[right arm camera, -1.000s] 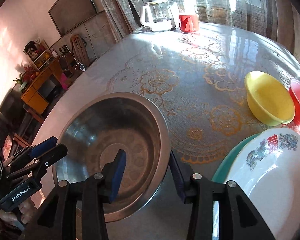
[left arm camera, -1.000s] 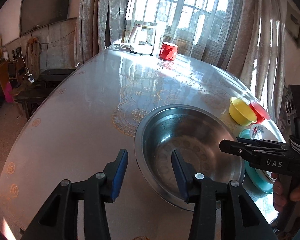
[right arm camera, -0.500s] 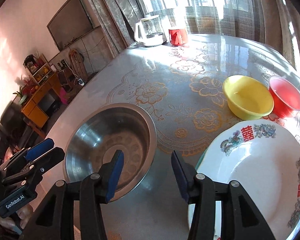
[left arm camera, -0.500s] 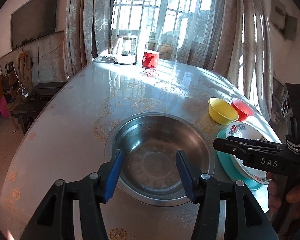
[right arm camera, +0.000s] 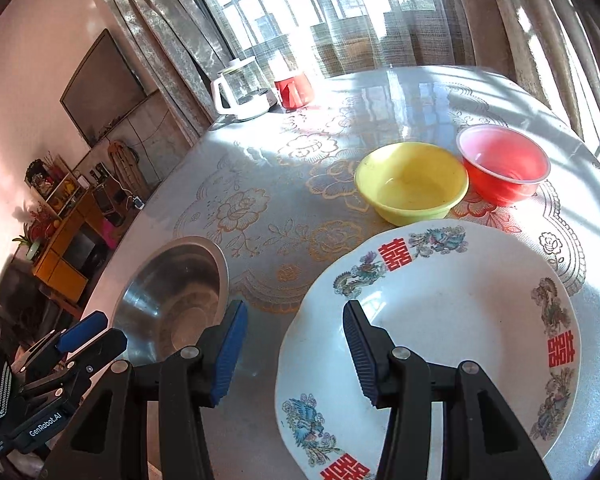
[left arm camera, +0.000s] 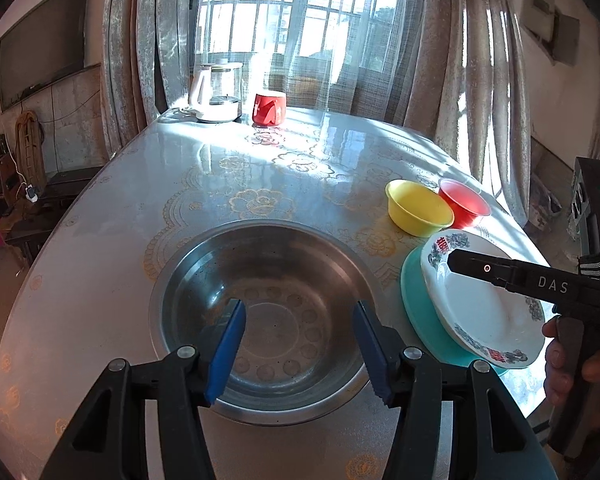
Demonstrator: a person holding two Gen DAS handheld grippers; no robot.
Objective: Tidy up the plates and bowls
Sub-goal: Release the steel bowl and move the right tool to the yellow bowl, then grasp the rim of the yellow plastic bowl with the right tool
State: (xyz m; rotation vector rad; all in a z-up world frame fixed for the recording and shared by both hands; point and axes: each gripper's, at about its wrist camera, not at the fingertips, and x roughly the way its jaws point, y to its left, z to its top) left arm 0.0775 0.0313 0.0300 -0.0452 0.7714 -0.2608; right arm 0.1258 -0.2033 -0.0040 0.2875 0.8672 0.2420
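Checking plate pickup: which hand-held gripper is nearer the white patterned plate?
Right. The right hand-held gripper hangs over the white patterned plate at its near-left rim, nothing gripped. The left hand-held gripper is over the steel basin, beside the plate.

- A large barred window point(left arm camera: 300, 20) fills the far wall, with bright daylight coming through sheer curtains point(left arm camera: 380, 60).
- Heavier grey drapes point(left arm camera: 136, 52) hang at each side.
- Sunlight falls in patches across a round table point(left arm camera: 100, 240) with a glossy floral cover.
- A dark flat screen point(right arm camera: 104, 88) hangs on the pale left wall.
- Below it stands an orange shelf unit point(right arm camera: 64, 236) holding small items, beside a low dark bench point(left arm camera: 40, 224).
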